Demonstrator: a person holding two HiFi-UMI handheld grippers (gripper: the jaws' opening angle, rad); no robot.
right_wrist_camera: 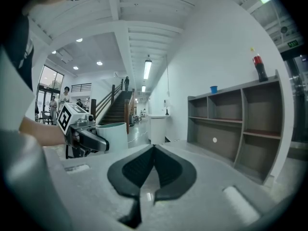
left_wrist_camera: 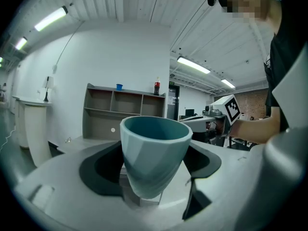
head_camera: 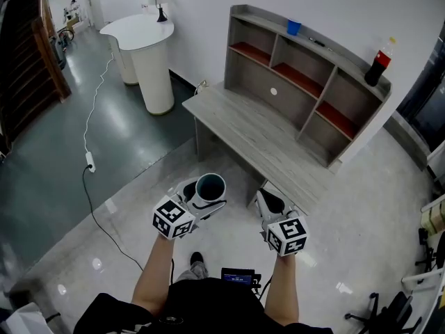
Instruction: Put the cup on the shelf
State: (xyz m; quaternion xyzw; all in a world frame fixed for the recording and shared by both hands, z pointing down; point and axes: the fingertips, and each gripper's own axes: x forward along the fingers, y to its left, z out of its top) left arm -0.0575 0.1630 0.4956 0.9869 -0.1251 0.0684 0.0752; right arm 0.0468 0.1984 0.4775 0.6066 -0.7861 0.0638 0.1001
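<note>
Two claws are held out side by side over the glossy floor [head_camera: 83, 235], short of the grey worktop [head_camera: 257, 134]. The left claw [head_camera: 202, 199] is clamped on the teal cup [head_camera: 211, 185], which sits upright between its jaws with its mouth up. The right claw [head_camera: 272, 202] is pressed closed, pad against pad, holding nothing, just beside the left one. The shelf [head_camera: 306, 82] stands along the back of the worktop, well apart from the cup. A small blue cup [head_camera: 293, 27] and a dark bottle [head_camera: 379, 62] stand on its top board.
</note>
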